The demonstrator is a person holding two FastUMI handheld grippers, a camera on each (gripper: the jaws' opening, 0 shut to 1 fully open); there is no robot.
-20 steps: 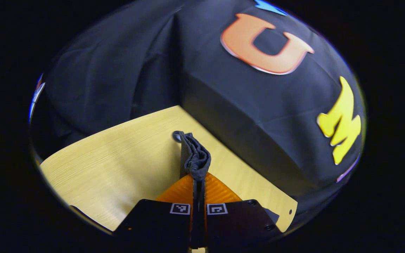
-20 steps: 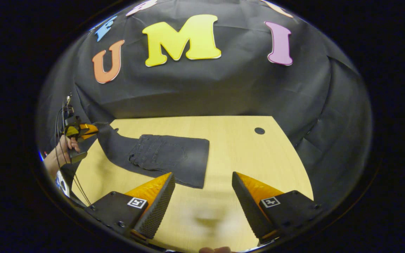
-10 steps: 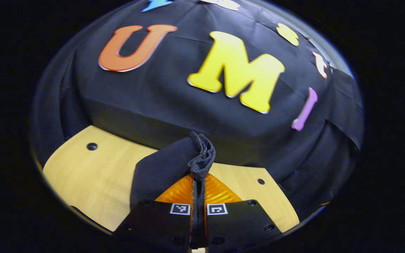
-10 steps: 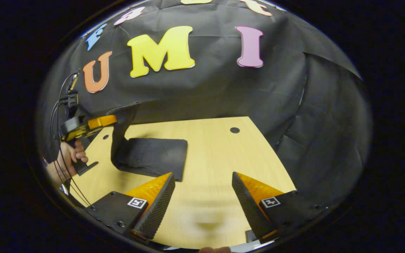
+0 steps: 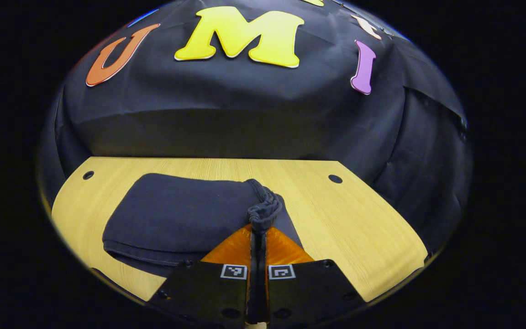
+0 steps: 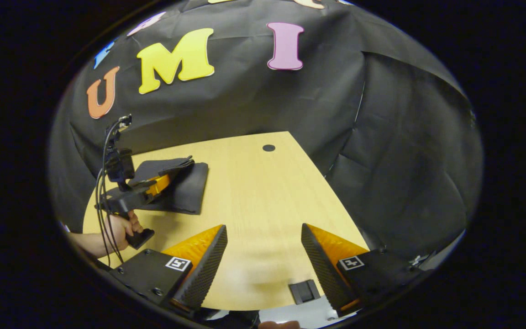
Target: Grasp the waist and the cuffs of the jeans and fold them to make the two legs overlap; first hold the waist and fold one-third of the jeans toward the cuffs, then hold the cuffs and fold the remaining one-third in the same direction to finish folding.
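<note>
The dark jeans (image 5: 176, 210) lie folded in a flat stack on the wooden table (image 5: 359, 228). My left gripper (image 5: 258, 228) is shut on the bunched cuffs (image 5: 263, 208), holding them just above the right end of the stack. In the right gripper view the jeans (image 6: 190, 187) sit at the table's left side, with the left gripper (image 6: 165, 180) over them and a hand (image 6: 121, 226) on its handle. My right gripper (image 6: 263, 249) stands open above bare wood near the front edge, well to the right of the jeans, nothing between its fingers.
The table (image 6: 254, 192) has small round holes (image 6: 268, 147) near its back corners (image 5: 334, 178). Black cloth walls close in behind and to the right. A small dark clip (image 6: 305, 291) sits at the table's front edge. Cables (image 6: 105, 183) hang from the left gripper.
My left gripper has carried the cuffs across and down over the folded part, so the jeans now lie as a short stack. My right gripper has drifted rightward, staying open.
</note>
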